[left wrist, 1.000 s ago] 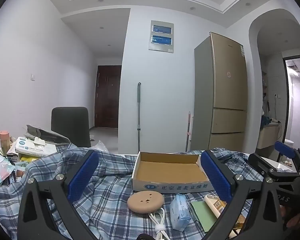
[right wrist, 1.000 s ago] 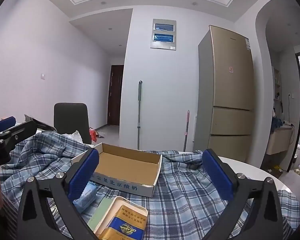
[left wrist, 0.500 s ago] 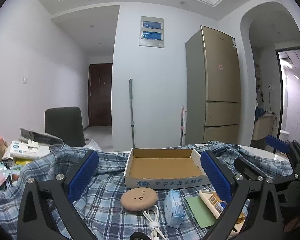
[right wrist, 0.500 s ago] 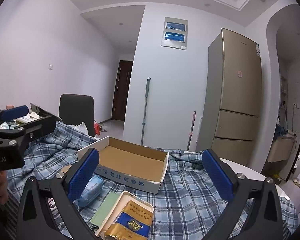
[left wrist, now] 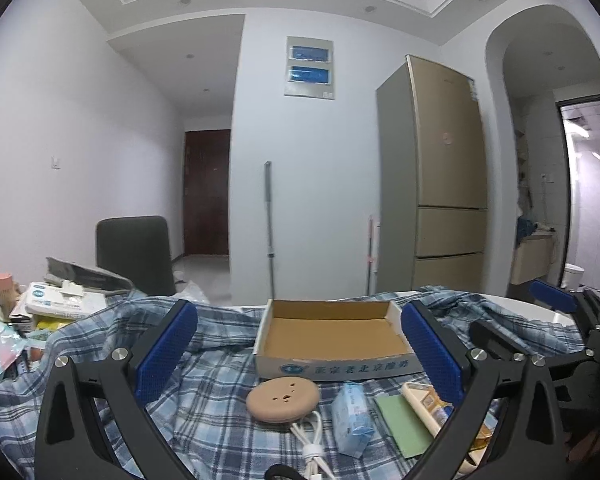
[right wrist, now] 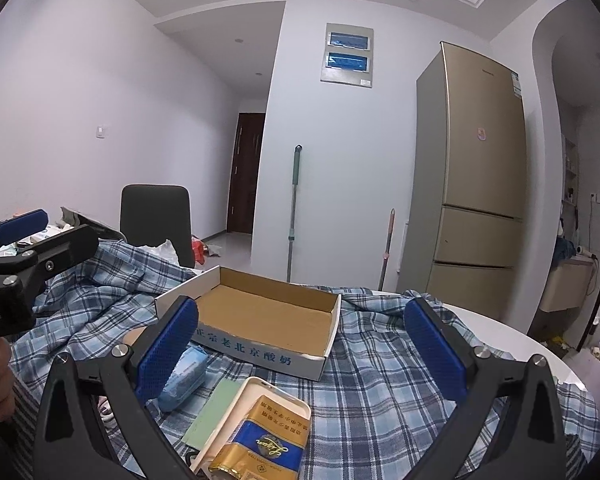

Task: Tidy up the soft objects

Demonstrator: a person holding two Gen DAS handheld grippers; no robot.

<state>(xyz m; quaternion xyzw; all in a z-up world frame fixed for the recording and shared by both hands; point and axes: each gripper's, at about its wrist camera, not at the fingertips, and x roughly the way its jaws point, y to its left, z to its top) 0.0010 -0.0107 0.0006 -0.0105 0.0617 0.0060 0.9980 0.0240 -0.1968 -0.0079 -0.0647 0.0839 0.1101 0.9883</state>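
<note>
An empty shallow cardboard box (left wrist: 334,338) sits on a blue plaid cloth (left wrist: 204,392) that covers the table; it also shows in the right wrist view (right wrist: 268,320). In front of it lie a blue tissue pack (left wrist: 352,414), a tan round disc (left wrist: 283,397), a white cable (left wrist: 312,440), a green card (left wrist: 402,420) and a white tray (right wrist: 236,420) holding a blue and gold packet (right wrist: 260,452). My left gripper (left wrist: 298,356) is open and empty above these. My right gripper (right wrist: 302,356) is open and empty, to the right of the left one.
Packets and tissue boxes (left wrist: 56,304) pile at the table's left edge. A dark chair (left wrist: 134,256) stands behind the table. A gold fridge (left wrist: 436,200) and mop handles (left wrist: 269,232) stand at the far wall. The white table rim (right wrist: 512,332) shows at right.
Both grippers have lifted and tilted a little, so the box and the items sit lower in view. Both stay open and empty.
</note>
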